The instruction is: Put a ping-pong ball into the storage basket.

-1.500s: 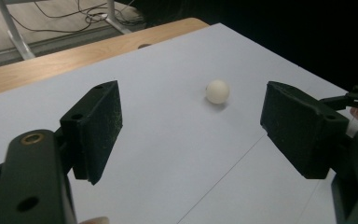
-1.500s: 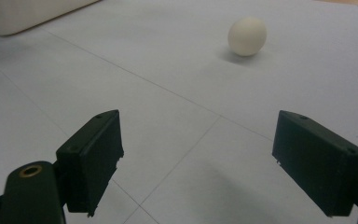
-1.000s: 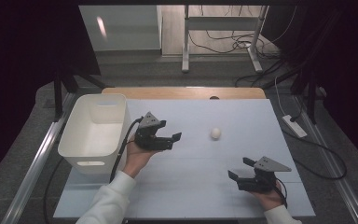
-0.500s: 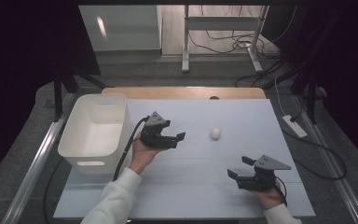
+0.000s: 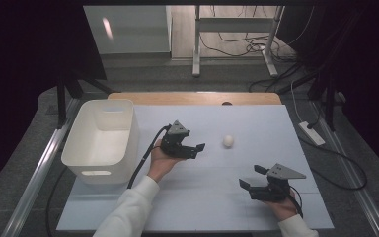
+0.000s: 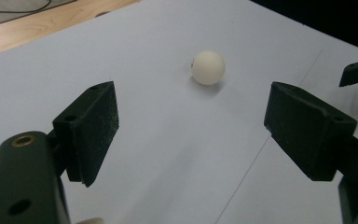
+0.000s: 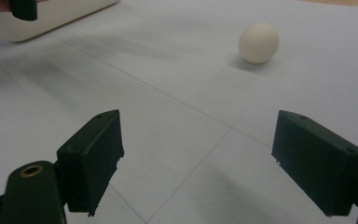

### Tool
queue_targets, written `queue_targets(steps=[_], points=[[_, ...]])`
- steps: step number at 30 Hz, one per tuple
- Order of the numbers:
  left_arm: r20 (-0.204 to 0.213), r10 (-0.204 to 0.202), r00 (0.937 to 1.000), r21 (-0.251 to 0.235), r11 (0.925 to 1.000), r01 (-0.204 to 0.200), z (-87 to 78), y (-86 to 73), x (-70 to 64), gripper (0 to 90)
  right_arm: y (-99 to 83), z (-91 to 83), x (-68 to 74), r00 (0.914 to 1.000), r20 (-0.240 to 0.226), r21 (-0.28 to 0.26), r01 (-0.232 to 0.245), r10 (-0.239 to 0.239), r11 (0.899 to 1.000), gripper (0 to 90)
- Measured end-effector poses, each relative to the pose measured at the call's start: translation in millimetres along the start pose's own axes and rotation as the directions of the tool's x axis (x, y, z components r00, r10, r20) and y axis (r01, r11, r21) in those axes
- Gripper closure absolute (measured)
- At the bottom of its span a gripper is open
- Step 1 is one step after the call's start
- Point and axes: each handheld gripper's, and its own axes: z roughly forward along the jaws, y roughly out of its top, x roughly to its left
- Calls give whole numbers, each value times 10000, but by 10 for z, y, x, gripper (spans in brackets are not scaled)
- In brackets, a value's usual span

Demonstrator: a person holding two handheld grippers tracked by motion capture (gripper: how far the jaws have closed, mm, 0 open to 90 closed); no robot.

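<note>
A small white ball (image 5: 228,141) rests on the pale table (image 5: 256,118), right of centre. My left gripper (image 5: 197,150) hovers just left of it, open, jaws pointing at the ball. In the left gripper view the ball (image 6: 208,67) lies ahead between the spread jaws, a short way beyond them. My right gripper (image 5: 250,177) is held low near the front right of the table, open and empty. The right gripper view shows the ball (image 7: 258,43) farther off, up and to the right.
A white plastic bin (image 5: 101,140) stands at the table's left side, with nothing seen inside. A wooden strip (image 5: 192,98) runs along the far edge. A power strip (image 5: 312,133) lies on the floor off the right edge.
My left gripper has moved right across the table, away from the bin and toward the ball. The right gripper has stayed put.
</note>
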Motion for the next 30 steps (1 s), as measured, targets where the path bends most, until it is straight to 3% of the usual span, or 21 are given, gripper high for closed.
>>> queue_targets(steps=[8, 30], points=[[5, 261, 9997, 378, 9989, -261, 185, 2, -35, 187, 26, 43, 38, 9996, -168, -9, 244, -245, 9997, 162], [471, 728, 9962, 799, 9939, -764, 561, 192, -153, 188, 51, 27, 54, 9996, -198, -209, 207, -211, 9996, 164]])
